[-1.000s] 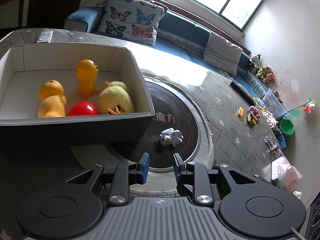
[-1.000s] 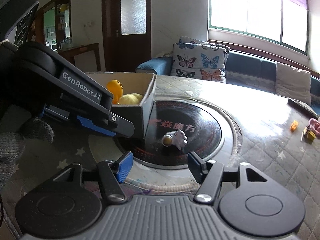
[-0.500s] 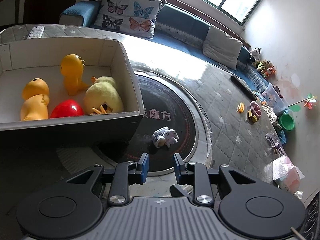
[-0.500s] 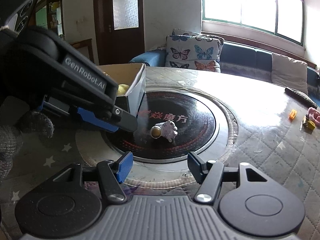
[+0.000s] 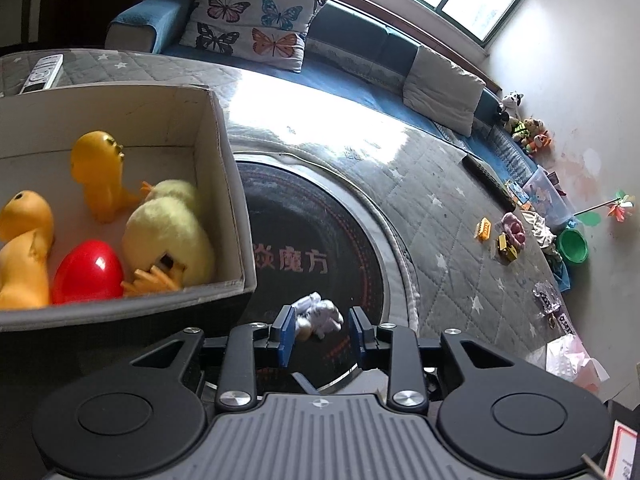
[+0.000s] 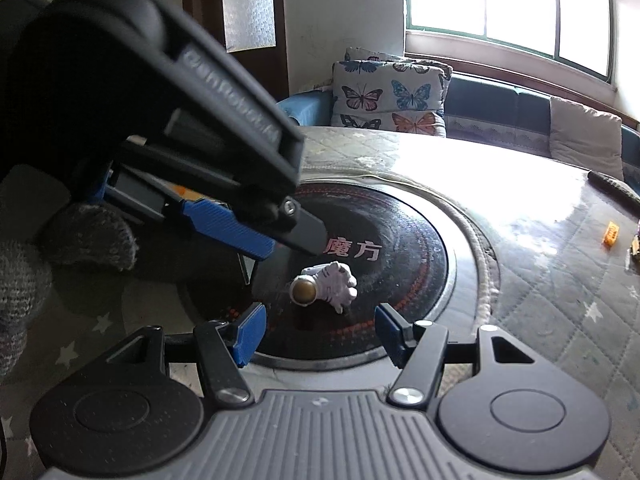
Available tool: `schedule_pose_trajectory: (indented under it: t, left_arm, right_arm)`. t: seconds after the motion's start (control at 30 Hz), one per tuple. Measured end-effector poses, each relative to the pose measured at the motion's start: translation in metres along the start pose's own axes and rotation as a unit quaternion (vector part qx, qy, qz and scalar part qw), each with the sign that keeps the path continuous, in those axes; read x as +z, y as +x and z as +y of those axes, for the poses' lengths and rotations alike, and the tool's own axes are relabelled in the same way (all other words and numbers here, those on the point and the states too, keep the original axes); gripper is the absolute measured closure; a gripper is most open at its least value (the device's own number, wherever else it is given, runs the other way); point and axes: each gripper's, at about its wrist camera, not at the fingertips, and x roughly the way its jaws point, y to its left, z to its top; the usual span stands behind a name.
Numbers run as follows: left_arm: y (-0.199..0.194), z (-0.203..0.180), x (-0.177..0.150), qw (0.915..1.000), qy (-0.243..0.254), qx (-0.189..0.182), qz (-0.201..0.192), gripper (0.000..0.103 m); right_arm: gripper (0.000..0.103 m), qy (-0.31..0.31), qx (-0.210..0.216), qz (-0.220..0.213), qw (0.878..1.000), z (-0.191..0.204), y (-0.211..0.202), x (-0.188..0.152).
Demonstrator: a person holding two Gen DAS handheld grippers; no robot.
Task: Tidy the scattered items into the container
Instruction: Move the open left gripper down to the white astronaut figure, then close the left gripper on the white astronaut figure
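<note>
A small white astronaut figure with a gold visor lies on the black round disc of the table. It also shows in the right wrist view. My left gripper is open and hangs just above it, fingers either side. My right gripper is open, just short of the figure. The grey box at left holds two orange ducks, a red egg and a yellow plush chick.
Small toys lie at the table's far right: an orange brick, a yellow vehicle, a pink plush. A remote lies behind the box. A black remote is near the sofa side. The left gripper's body fills the right view's left.
My left gripper has moved forward and down over the astronaut, which now sits between its fingers. My right gripper has come closer to the figure too.
</note>
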Motion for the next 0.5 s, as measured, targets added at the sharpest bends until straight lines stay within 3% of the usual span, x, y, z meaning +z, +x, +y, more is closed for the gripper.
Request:
schedule_pose_trajectory:
  t: [0.3, 0.5]
  left_arm:
    - [0.018, -0.004, 0.012, 0.9998, 0.013, 0.003, 0.012, 0.071]
    - [0.020, -0.010, 0.014, 0.9997, 0.021, 0.002, 0.009, 0.071]
  right_arm:
    - [0.043, 0.003, 0.005, 0.008, 1.000, -0.001, 0.015, 0.001]
    - [0.050, 0.006, 0.008, 0.013, 1.000, -0.002, 0.019, 0.004]
